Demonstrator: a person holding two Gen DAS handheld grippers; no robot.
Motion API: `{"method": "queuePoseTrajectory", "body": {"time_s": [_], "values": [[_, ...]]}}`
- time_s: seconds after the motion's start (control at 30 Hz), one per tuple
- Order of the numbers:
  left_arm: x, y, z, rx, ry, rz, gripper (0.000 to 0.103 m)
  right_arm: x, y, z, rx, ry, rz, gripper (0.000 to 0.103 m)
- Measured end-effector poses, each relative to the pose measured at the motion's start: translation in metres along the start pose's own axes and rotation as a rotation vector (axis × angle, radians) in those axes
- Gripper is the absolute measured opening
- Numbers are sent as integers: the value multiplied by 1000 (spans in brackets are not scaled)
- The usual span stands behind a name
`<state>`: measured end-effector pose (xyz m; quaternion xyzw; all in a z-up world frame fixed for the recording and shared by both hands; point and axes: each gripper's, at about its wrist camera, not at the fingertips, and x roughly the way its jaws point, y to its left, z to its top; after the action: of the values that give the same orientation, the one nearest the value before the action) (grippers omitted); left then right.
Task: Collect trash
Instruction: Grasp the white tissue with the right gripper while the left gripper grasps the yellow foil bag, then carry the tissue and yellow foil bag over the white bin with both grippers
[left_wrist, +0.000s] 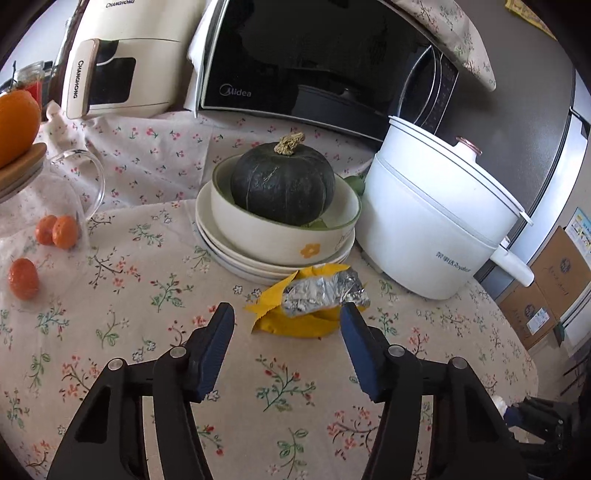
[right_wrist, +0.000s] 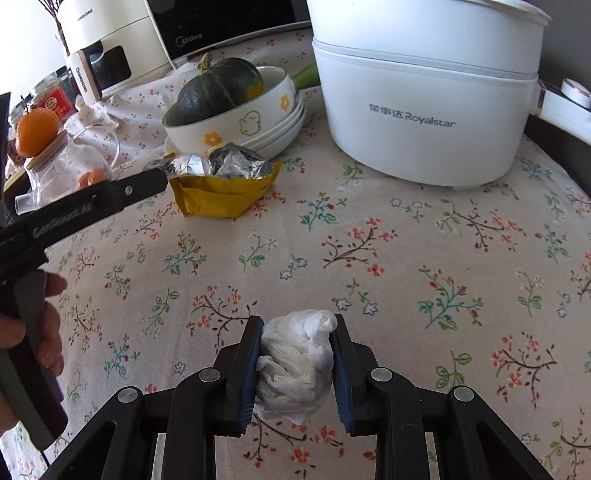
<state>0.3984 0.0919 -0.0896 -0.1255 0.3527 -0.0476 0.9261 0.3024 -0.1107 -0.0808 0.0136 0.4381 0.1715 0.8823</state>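
Currently, biggest to smallest, all placed relative to the white cooker:

1. White cooker (left_wrist: 436, 221) sits at the back of the floral tablecloth (left_wrist: 147, 295), so the open cloth in front of it is free working room.
2. Stacked plates and bowl with a dark squash (left_wrist: 282, 184) stand just beside the cooker; not trash, so leave them.
3. Left gripper (left_wrist: 288, 321) comes in low in front of the cooker, jaws spread either side of the wrapper, pads not yet pressing. Likely lined up to pinch.
4. Yellow-and-foil wrapper (left_wrist: 317, 299) lies crumpled against the plates, near the cooker's base: next pickup, in my read.
5. Right gripper (right_wrist: 295, 354), well in front of the cooker, pinches the white tissue wad (right_wrist: 295, 365), held clear for binning.
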Motion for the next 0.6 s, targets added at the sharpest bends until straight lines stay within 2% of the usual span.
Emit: {"method": "queuePoseTrajectory", "body": {"time_s": [0.07,0.13,0.2,0.33,0.6], "values": [[7,-2,3,-15,-5,8,50,-4,-5,-1,4,1,-4,30],[14,-3,3,-27,7,18,20,-9,-11,-3,15,4,-9,30],[13,-4,2,-37,4,27,20,-14,-17,-4,26,4,-17,30],[-2,-12,-4,-18,4,35,12,-33,-31,-5,45,-13,-23,30],[-65,-34,-22,27,5,26,9,-86,-51,-14,82,-58,-14,30]]}}
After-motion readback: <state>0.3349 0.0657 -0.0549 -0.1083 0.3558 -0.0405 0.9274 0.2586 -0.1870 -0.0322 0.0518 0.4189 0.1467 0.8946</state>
